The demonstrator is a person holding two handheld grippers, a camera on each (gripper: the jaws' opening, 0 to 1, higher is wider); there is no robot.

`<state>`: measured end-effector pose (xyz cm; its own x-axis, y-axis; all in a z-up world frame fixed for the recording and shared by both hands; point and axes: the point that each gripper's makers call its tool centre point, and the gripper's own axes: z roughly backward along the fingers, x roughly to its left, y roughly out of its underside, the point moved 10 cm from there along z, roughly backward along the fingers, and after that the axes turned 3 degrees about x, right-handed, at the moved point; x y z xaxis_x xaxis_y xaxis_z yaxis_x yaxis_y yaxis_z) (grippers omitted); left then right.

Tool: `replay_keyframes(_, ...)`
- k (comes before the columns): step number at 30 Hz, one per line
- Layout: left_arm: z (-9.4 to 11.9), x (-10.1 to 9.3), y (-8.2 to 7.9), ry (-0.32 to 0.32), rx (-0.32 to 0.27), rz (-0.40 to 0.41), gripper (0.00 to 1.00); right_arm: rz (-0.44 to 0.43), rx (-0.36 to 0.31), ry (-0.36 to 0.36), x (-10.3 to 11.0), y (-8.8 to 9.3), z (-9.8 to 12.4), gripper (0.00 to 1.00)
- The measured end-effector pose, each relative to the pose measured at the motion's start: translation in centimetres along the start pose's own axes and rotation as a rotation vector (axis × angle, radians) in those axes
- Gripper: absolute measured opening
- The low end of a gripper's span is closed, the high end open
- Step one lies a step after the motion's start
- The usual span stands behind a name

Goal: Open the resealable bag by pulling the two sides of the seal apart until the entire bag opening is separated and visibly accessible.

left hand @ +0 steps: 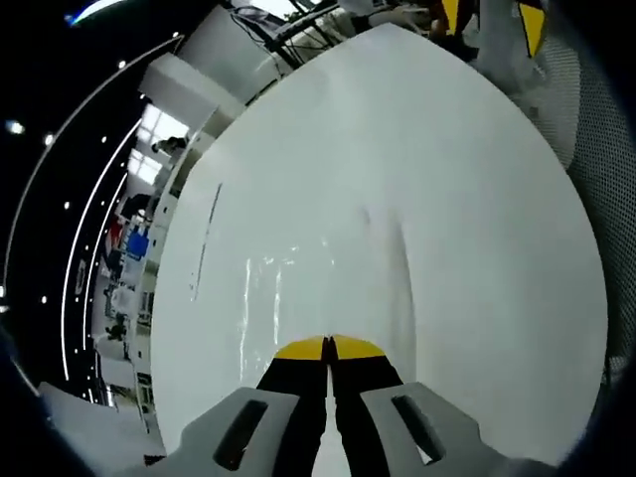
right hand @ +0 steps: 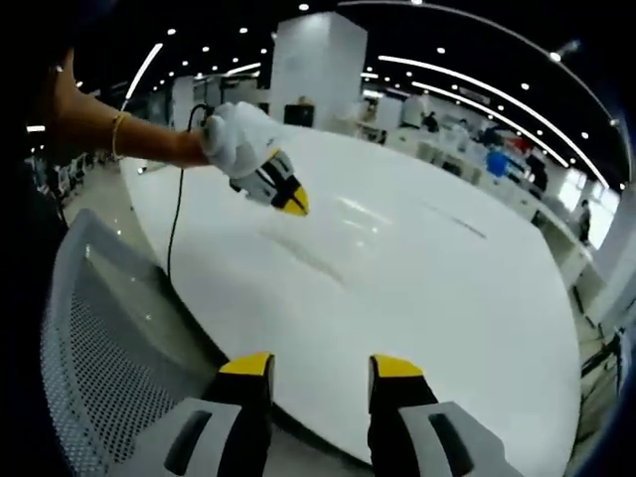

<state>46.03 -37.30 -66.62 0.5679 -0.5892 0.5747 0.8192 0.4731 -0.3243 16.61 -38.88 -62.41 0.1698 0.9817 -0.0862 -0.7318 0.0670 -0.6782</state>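
Your left claw [left hand: 329, 348], jaws pressed together, lies low over the white worktop [left hand: 477, 199] where the clear resealable bag [left hand: 328, 283] lies flat just ahead; your right claw [right hand: 323, 366] is spread above the worktop edge beside a mesh chair [right hand: 99, 338]

Both tools look the same: black jaws with bright yellow tips, sitting on pale grey moulded mounts that each have a dark slot-shaped recess. The left tool [left hand: 329, 348] has rounded yellow caps on its tips. The right tool [right hand: 320, 366] has squarer yellow pads. Over in the right gripper view the person's left hand [right hand: 237, 137] wears a white glove, there's a thin gold bracelet [right hand: 116, 135] on the wrist, and a thin black cable [right hand: 177, 204] hangs down from it.
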Motion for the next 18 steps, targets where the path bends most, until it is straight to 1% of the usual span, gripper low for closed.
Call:
replay_keyframes(2, -0.4, 0.2, -0.1, 0.004, -0.002, -0.006, 0.00, -0.015, -0.006, 0.007, -0.1, 0.0, 0.2, 0.38)
replay_keyframes(4, -1.0, 0.6, -0.1, -0.001, -0.001, -0.020, 0.00, -0.049, -0.024, 0.052, -0.5, 0.2, 0.5, 0.43)
replay_keyframes(5, -1.3, 0.8, -0.1, -0.003, 0.001, -0.023, 0.00, -0.055, -0.021, 0.050, -0.5, 0.3, 0.6, 0.46)
replay_keyframes(6, -1.5, 1.0, -0.1, -0.004, 0.005, -0.022, 0.00, -0.067, -0.017, 0.060, -0.7, 0.5, 0.6, 0.47)
replay_keyframes(9, -2.1, 1.4, 0.0, -0.008, 0.004, -0.033, 0.00, -0.079, -0.010, 0.066, -0.8, 0.9, 0.7, 0.47)
replay_keyframes(13, -2.9, 1.8, 0.3, -0.009, 0.039, -0.078, 0.00, -0.079, 0.007, 0.059, -0.6, 1.2, 0.6, 0.47)
replay_keyframes(17, -3.4, 2.4, 0.1, -0.007, 0.031, -0.084, 0.00, -0.099, 0.007, 0.076, -0.7, 1.2, 0.7, 0.50)
replay_keyframes(18, -3.6, 2.6, 0.1, -0.009, 0.024, -0.067, 0.00, -0.104, 0.008, 0.073, -0.7, 1.2, 0.7, 0.50)
